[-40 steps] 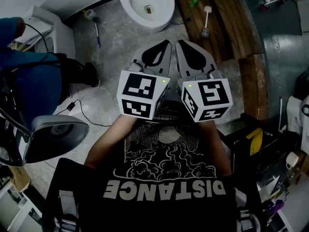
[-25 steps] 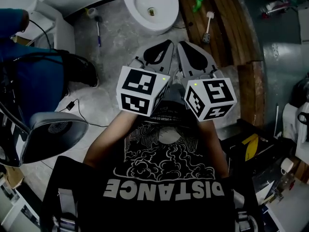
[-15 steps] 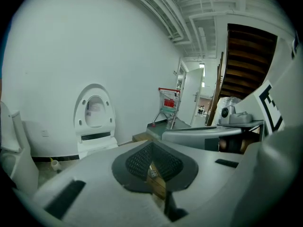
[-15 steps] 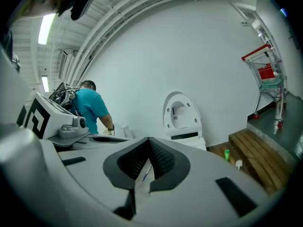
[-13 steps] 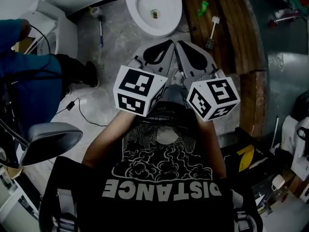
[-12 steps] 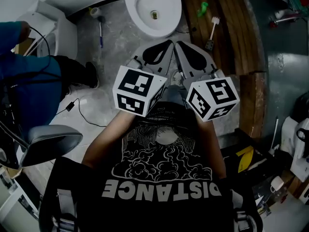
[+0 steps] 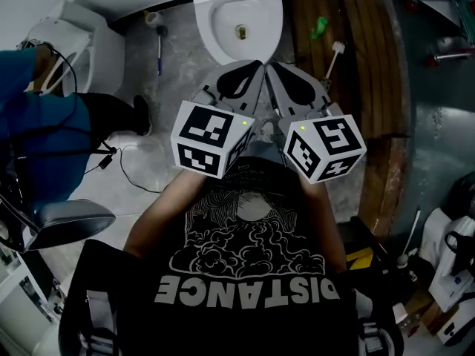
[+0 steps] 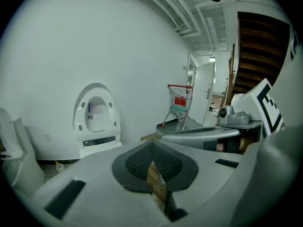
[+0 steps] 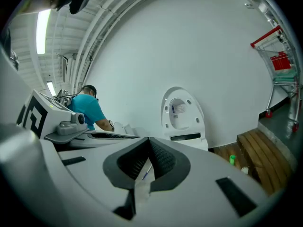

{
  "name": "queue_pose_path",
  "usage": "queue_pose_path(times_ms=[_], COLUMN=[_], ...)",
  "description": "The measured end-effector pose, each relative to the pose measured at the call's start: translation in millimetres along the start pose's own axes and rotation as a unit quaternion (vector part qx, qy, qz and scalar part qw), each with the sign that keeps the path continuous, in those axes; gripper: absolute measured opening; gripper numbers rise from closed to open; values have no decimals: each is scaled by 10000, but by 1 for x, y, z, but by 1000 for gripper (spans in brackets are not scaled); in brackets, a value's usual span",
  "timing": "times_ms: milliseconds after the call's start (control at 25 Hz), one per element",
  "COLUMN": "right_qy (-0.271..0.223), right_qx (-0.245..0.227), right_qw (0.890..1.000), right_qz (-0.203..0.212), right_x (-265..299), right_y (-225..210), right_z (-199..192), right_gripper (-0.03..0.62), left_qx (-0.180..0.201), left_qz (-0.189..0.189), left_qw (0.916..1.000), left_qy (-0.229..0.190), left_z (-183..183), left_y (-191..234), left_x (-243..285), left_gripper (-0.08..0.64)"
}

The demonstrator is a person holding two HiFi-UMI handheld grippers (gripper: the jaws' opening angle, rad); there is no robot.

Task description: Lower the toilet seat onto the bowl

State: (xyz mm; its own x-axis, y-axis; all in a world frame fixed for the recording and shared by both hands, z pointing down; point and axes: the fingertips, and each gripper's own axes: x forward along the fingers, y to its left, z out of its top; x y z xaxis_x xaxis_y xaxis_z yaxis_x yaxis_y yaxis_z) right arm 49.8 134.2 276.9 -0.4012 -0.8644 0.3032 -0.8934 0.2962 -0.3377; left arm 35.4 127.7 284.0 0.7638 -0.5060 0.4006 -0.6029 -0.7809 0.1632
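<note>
Underfoot, a mottled grey concrete floor, backed by a plain white wall. Along the right edge in the head view, a slatted brown wooden platform. At far left, a person in a blue top, bent beside a second white toilet. Off in a doorway in the left gripper view, a red wire shopping trolley. At top centre of the head view, the white ceramic toilet bowl, open to view, its rounded front end towards the grippers. Raised at its rear, the white oval plastic toilet seat: upright against the wall, long axis vertical, rounded front end pointing up, open face turned towards the jaws, a labelled lid showing through the ring. Not lowered, and well apart from both grippers. Held side by side short of the bowl, just in front of a black printed T-shirt: the grey plastic left gripper and the matching right gripper, both aimed at the toilet. Jaws of each pressed together, nothing pinched between them. On the platform, a white toilet brush and a small green object. On the floor left of the bowl, a blue-handled brush.
</note>
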Motion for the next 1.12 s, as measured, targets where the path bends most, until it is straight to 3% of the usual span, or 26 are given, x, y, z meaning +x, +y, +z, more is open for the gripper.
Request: queue_pose_path(times_ms=[360,640,1120], right_qy=[118,137,358], right_qx=[-240,-345,-641], right_qw=[9995,9988,9971], right_qz=[145,324,190], right_x=[14,29,72], right_y=[-44,-54,-68], right_z=[20,30,40], right_gripper=[17,17,18], left_qx=[-161,-255,-354], left_qz=[406,614,578], left_qw=[9990,9978,9977], left_qy=[50,32,-19], left_z=[18,24,35], left_y=[7,20,59], left_x=[44,55,82], left_gripper=[9,9,9])
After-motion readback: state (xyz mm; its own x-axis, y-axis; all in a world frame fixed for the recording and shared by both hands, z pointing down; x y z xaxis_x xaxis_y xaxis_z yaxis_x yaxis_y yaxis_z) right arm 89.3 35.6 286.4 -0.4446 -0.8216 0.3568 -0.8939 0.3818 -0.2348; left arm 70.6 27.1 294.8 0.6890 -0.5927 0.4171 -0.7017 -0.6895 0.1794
